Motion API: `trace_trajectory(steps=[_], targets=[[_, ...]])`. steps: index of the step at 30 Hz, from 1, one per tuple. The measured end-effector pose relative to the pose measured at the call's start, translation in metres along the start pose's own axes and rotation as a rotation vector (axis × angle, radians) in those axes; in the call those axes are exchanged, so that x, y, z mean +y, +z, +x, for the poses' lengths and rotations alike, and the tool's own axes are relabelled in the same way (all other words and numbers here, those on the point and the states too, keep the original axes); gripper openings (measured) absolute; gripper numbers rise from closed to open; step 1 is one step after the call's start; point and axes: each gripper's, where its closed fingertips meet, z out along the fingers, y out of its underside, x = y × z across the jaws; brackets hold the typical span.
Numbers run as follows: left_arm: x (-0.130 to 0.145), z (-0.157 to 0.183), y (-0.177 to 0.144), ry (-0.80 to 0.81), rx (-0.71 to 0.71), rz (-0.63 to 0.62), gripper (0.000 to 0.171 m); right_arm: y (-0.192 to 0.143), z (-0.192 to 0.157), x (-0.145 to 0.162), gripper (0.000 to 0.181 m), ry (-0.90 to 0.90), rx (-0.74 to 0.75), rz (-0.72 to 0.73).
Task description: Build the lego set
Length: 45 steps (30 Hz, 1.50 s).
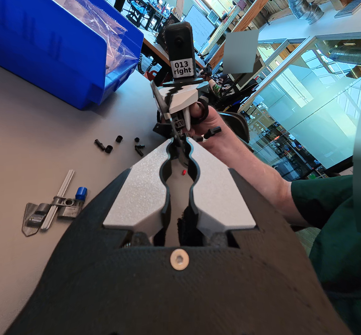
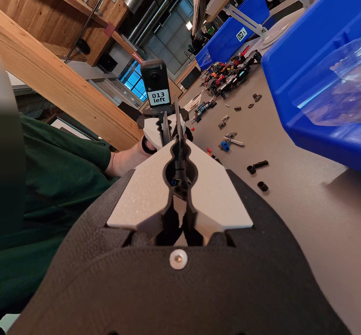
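Both claws meet tip to tip above the grey tabletop (image 1: 48, 130). Left claw (image 1: 179, 146) and right claw (image 2: 180, 140) are each pinched on the same dark lego assembly (image 1: 178, 125), held between them. Loose black pins (image 1: 119, 144) lie near a blue bin (image 1: 58, 52).

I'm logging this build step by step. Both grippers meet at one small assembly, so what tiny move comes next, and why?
Probably press the grippers gently together to seat the joint: the left gripper and right gripper each clamp the grey assembly, held above the table.
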Motion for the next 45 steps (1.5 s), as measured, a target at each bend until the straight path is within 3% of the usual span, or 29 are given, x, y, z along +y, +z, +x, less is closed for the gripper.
trace_trajectory(steps=[19,45], targets=[[0.001,0.0,0.003,0.04,-0.019,-0.002,0.007,-0.001,0.006,0.001,0.0,0.011,0.035,-0.01],[0.006,-0.004,0.004,0.248,-0.117,-0.076,0.006,0.0,0.013,0.004,0.0,0.017,0.083,-0.033]])
